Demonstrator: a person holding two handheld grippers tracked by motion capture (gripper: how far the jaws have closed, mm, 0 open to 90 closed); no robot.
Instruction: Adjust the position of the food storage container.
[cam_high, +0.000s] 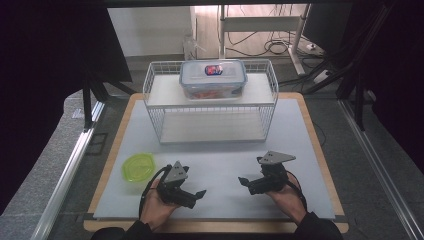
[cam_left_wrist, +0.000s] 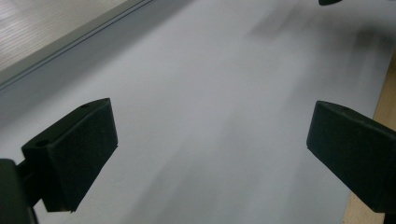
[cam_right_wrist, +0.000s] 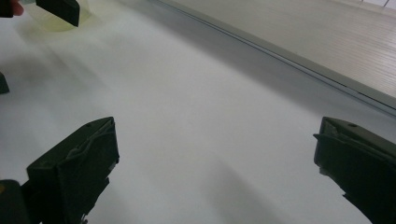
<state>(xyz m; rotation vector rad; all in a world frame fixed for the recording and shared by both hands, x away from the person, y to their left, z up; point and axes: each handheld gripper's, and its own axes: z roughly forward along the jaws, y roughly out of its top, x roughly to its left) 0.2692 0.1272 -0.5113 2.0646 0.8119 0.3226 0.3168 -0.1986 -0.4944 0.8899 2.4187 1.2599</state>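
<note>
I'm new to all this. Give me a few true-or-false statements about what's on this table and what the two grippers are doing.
1. The clear box sits on the top shelf of the wire rack. True.
2. The left gripper is clamped on the green lid. False: its jaws are open and hold nothing; the lid lies on the mat beside it.
3. The right gripper is open. True.
4. The green lid is on the rack's lower shelf. False: it lies on the mat, in front of the rack and to the left.
5. The box has no lid on. False: a blue-rimmed lid closes it.
</note>
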